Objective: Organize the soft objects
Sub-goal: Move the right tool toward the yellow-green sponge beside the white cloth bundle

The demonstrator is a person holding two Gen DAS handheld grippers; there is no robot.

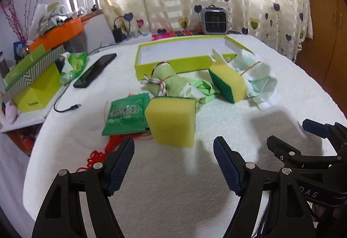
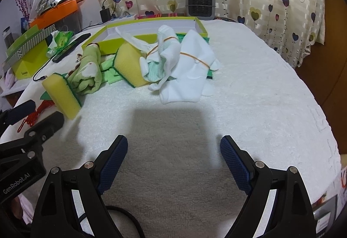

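Note:
On the white towel lie two yellow sponges with green backing: a near sponge [image 1: 171,121] [image 2: 61,98] and a far sponge [image 1: 227,81] [image 2: 130,67]. Between them is a green cloth roll [image 1: 164,80] [image 2: 87,70] tied with string. A white cloth bundle [image 1: 258,79] [image 2: 186,64] held by a rubber band lies to the right. Behind them stands an empty lime-green box [image 1: 180,62] [image 2: 138,39]. My left gripper [image 1: 173,146] is open just short of the near sponge. My right gripper [image 2: 173,144] is open over bare towel.
A green tea packet [image 1: 125,117] and red cord [image 1: 97,155] lie left of the near sponge. A black phone [image 1: 95,70] with cable, a lidded green box [image 1: 32,83] and an orange tray [image 1: 58,31] sit at the left. A small grey heater [image 1: 214,19] stands by the curtain.

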